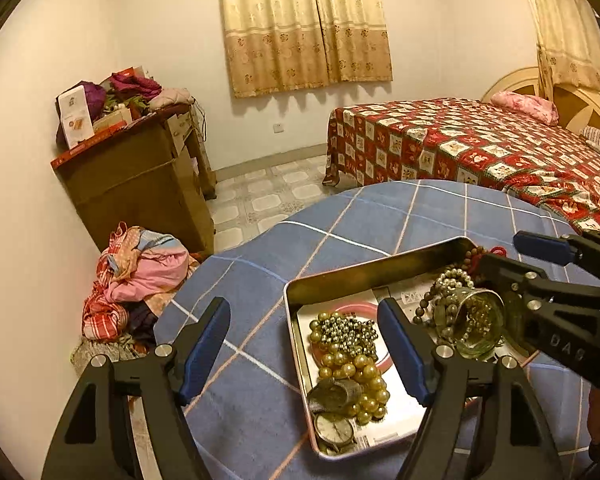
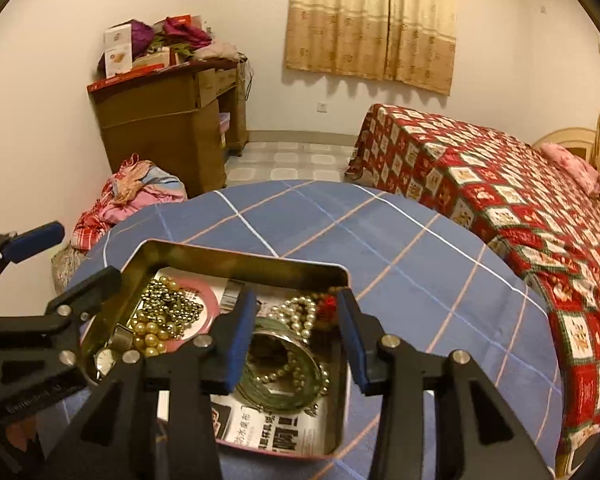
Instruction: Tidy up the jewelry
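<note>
A shallow metal tin lined with newspaper sits on the blue checked tablecloth. It holds gold pearl beads, small metallic beads, a watch, a pink bangle and silver beads. A glass jar lies on its side in the tin with beads inside. My left gripper is open over the tin's left edge. My right gripper is open, its fingers on either side of the jar, not touching it.
The round table has the bed close behind on the right. A wooden cabinet piled with boxes stands by the far wall. A heap of clothes lies on the floor to the left.
</note>
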Tool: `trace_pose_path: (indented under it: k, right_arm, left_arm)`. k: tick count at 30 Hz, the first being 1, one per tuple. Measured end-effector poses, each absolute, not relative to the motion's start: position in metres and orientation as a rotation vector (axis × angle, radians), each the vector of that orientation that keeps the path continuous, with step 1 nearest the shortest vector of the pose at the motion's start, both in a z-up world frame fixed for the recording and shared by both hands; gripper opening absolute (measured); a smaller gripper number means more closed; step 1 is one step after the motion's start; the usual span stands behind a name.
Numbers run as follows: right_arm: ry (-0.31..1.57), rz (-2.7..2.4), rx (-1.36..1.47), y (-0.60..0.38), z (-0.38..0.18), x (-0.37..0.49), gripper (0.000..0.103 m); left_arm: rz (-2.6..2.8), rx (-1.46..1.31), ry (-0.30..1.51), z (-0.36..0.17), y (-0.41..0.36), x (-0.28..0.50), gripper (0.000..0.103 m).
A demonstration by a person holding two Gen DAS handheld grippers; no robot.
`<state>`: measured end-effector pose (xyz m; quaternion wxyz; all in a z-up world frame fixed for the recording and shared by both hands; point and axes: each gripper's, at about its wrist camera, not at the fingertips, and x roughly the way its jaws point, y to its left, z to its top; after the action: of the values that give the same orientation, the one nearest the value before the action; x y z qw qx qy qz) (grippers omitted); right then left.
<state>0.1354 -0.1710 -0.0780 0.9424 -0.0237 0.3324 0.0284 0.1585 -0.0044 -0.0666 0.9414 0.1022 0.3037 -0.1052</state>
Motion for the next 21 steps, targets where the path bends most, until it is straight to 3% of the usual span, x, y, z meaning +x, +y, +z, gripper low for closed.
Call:
trace_pose_path:
  k: [10, 21]
  right_arm:
    - [0.652, 0.04, -0.043, -0.179, -0.068, 0.119, 0.057]
    - [0.65, 0.041, -0.033, -0.184, -0.069, 0.11, 0.061]
  left_arm:
    - [-0.17, 0.178, 0.609, -0.06, 0.009, 0.145, 0.076]
    - [-0.164, 0.188, 0.616, -0.06, 0.012, 0.139, 0.076]
